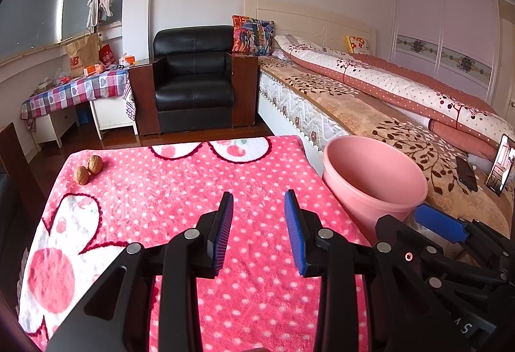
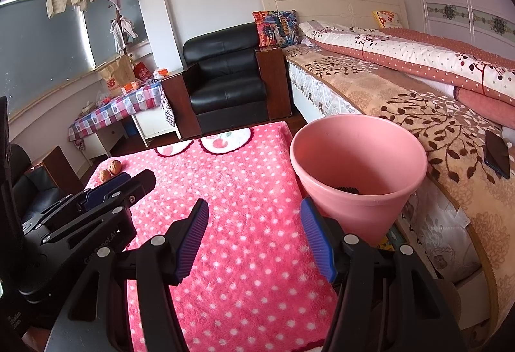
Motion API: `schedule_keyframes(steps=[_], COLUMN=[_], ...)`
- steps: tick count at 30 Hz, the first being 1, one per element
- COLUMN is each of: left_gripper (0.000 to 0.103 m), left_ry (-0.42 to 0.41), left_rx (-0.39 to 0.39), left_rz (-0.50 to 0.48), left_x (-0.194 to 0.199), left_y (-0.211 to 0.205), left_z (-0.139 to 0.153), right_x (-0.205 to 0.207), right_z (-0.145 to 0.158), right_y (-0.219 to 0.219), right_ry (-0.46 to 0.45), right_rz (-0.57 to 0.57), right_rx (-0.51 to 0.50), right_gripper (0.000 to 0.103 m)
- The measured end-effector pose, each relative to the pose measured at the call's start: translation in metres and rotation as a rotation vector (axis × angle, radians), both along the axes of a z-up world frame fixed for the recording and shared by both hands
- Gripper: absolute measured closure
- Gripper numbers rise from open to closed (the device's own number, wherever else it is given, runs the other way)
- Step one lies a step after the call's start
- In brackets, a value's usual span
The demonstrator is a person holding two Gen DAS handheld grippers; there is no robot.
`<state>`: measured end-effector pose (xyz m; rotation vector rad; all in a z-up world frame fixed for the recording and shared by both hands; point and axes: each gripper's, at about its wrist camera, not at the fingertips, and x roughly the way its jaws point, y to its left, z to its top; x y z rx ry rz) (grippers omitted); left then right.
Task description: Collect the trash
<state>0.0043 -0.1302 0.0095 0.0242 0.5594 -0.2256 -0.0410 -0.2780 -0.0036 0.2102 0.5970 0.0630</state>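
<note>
Two brown wrinkly walnuts [image 1: 88, 169] touching on pink cloth [image 1: 180, 184]; both grippers [image 1: 259, 213] [image 2: 254, 224] spread, empty.

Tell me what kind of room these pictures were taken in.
A lived-in bedroom, most likely in a home. A made bed with a folded quilt runs along the right wall, a sliding-door wardrobe stands behind it, and a black leather armchair sits beside the headboard.

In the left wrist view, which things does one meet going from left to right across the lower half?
Two walnuts → left gripper → pink bucket → right gripper's blue pad → dark phone.
</note>
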Motion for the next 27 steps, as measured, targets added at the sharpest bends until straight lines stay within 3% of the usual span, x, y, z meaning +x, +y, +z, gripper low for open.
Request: schedule_keyframes(steps=[27], left_gripper=[0.070], left_ry=[0.000], left_rx=[0.003], left_rz=[0.007], left_x=[0.0002], left_y=[0.0008], left_z=[-0.0027], right_x=[0.0006], right_z=[-0.0008], right_y=[-0.0001], right_ry=[0.003], right_rz=[0.001], right_rx=[0.001], right_gripper=[0.044])
